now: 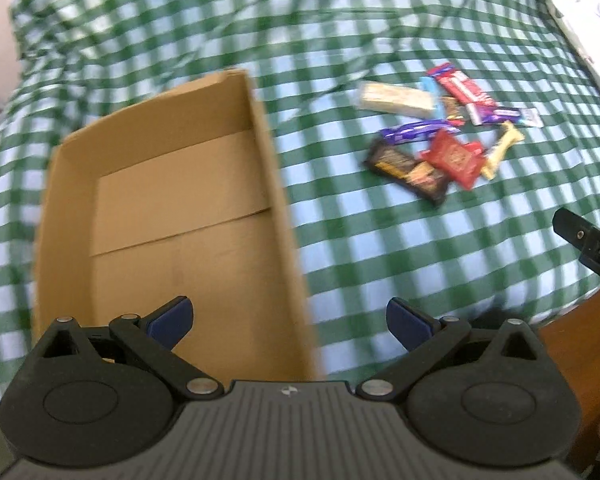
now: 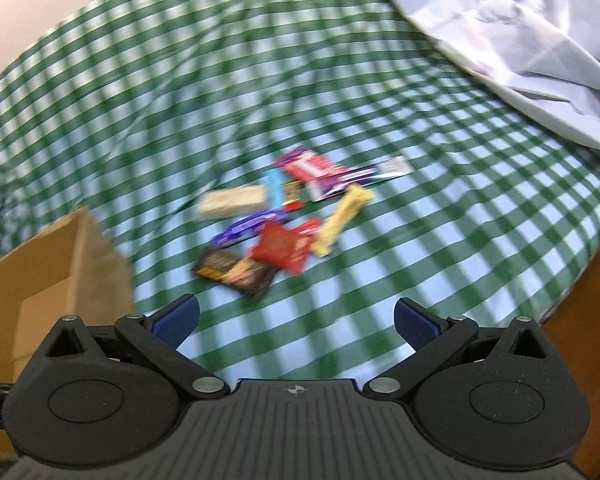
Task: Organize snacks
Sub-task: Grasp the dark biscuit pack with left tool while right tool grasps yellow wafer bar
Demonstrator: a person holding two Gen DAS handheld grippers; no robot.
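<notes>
With both the left gripper [image 1: 290, 322] and right gripper [image 2: 297, 320] spread wide and empty, pinch the dark brown chocolate bar [image 2: 236, 274] at 12 o'clock across its narrow width, then carry it to the open cardboard box [image 1: 260, 152].

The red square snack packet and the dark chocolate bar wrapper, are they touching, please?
Touching: the right wrist view shows the red square packet overlapping the dark chocolate bar wrapper's end, no cloth between.

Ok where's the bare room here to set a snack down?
The cardboard box is bare inside. Checked cloth lies free between the box and the snack pile, and nearer than the pile. The pile itself is crowded, wrappers overlapping.
</notes>
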